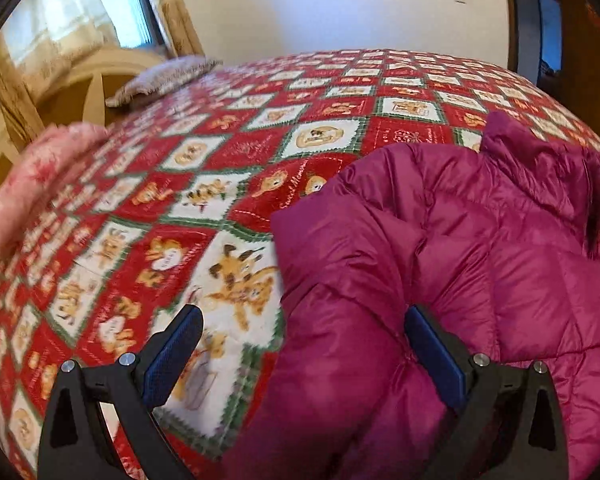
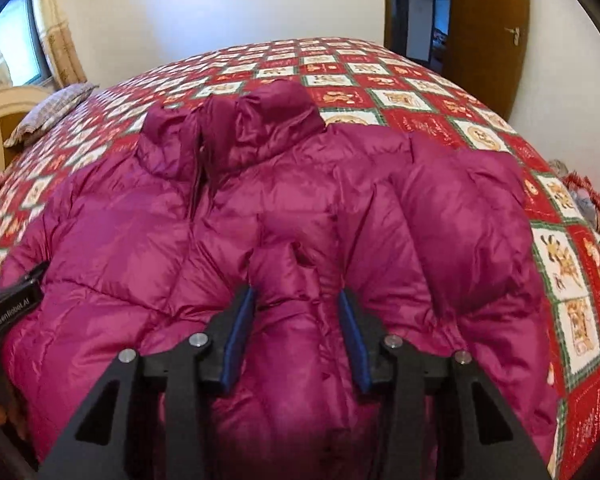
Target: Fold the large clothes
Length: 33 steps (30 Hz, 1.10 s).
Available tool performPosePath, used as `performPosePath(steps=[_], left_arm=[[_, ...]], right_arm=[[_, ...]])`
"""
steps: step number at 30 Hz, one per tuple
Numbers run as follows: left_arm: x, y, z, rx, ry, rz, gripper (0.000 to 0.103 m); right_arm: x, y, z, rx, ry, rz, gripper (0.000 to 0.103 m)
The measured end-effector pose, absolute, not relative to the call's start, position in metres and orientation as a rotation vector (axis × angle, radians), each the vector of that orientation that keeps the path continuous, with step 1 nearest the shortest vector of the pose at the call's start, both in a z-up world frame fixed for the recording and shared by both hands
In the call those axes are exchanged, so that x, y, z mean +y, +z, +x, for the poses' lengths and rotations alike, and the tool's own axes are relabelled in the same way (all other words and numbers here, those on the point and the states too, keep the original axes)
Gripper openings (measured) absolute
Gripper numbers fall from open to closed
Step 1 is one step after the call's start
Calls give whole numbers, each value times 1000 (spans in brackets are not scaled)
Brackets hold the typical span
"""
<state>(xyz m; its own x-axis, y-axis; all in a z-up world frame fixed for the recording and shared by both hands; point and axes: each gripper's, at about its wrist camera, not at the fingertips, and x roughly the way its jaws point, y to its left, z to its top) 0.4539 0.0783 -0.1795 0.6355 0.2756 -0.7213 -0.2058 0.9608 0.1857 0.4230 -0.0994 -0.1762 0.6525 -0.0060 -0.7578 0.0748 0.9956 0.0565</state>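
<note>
A magenta puffer jacket (image 2: pixel 260 208) lies front up on the bed, collar (image 2: pixel 260 124) pointing away from me. Its right sleeve (image 2: pixel 460 216) is folded in over the body. My right gripper (image 2: pixel 294 294) hovers over the jacket's middle with its jaws apart. A puffy fold bulges between the blue pads (image 2: pixel 236 336), which do not pinch it. In the left wrist view my left gripper (image 1: pixel 303 312) stands wide open at the jacket's (image 1: pixel 440 248) left edge. One finger is over the bedspread and the other over the fabric. The left gripper's black body (image 2: pixel 12 312) shows at the jacket's left side.
A red, white and green patchwork bedspread (image 1: pixel 228 184) covers the bed. A pink pillow (image 1: pixel 40 184) and a grey pillow (image 1: pixel 164 80) lie by the wooden headboard (image 1: pixel 72 88) on the left. A brown door (image 2: pixel 488 40) stands behind the bed, and loose items (image 2: pixel 580 192) sit at its right edge.
</note>
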Motion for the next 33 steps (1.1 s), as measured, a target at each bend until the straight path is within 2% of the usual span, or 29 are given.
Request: performPosePath(steps=[17,24,28,30,32,33], left_arm=[[92,-188,449,855,231,-14,102],[84,-187,449,853,247,33,102],[98,-186,441,865,159,-85,102],[95,-182,436,831,193,-73,102],[79,-178,432,795,240,22,102],[73,-177,432,786,260,62,102]], right_arm=[[-97,-181,420,815,-69,65,52],[-99,-180,422,826,-50,87,56],[-116,-161,437,883,-11,168,58],[-125,-144,446,844,-9,245,65],[-135,-123,465,807,-18,344,84],[-138,-115,480,804,-18,386,85]])
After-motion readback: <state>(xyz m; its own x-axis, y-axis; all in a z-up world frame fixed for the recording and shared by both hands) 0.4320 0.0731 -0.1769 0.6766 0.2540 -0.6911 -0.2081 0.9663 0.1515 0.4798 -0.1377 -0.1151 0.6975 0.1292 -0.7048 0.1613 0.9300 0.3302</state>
